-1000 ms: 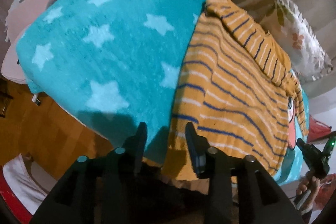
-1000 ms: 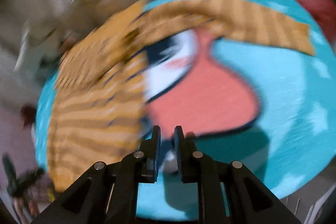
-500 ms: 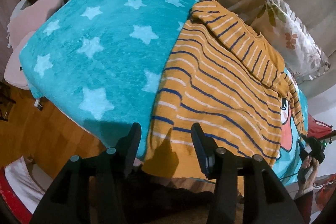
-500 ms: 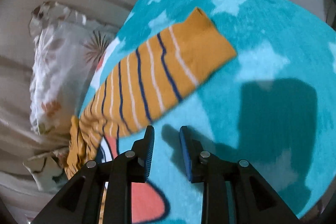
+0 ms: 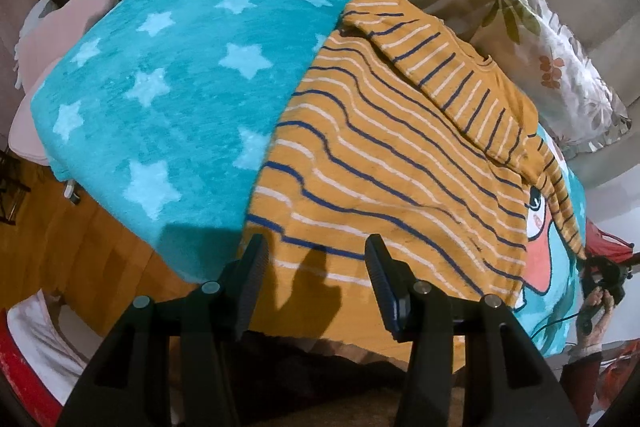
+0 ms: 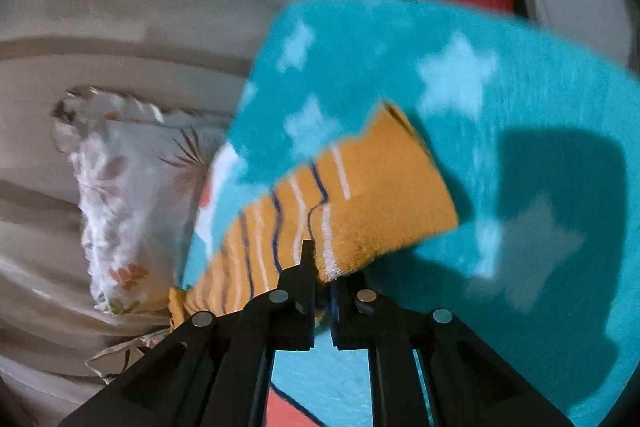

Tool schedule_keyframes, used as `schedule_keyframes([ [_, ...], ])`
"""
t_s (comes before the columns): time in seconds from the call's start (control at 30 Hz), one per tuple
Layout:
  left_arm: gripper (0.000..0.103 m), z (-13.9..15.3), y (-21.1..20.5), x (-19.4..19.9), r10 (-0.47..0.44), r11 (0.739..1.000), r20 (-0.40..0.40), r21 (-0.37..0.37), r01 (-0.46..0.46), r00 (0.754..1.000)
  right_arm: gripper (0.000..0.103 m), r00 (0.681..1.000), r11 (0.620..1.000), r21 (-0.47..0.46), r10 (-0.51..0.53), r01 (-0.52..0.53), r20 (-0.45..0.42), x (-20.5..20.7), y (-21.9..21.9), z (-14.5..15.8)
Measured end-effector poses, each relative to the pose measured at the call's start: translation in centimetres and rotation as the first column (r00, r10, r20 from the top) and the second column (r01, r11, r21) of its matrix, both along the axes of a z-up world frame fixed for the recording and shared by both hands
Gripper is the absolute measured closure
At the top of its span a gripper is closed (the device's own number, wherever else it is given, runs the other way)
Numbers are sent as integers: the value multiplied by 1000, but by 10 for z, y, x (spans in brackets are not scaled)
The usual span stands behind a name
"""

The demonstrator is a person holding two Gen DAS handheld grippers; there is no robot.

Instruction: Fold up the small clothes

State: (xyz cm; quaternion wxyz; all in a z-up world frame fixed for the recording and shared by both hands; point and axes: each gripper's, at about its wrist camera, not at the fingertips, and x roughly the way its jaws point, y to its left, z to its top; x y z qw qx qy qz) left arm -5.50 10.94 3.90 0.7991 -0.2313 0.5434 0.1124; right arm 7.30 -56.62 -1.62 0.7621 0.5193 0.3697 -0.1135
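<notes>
We saw the striped shirt [image 5: 400, 163] lying spread on the star blanket [image 5: 168, 99], one sleeve folded across its top. Left gripper [image 5: 316, 267] hung just over the shirt's near hem, jaws apart, nothing between them. Right gripper [image 6: 324, 283] had its jaws clamped together on the cuff end of the other sleeve [image 6: 360, 211], which stretched out over the blanket. A floral pillow [image 6: 120, 211] sat beside the blanket.
</notes>
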Motion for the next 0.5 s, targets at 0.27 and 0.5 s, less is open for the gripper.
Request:
schedule_keyframes([
  [0.27, 54, -7, -16, 14, -54, 998, -4, -24, 53, 999, 97, 999, 987, -158, -9, 16, 43, 12, -23, 64],
  [0.5, 54, -13, -16, 20, -73, 996, -4, -46, 73, 997, 97, 997, 967, -248, 67, -55, 41, 31, 10, 94],
])
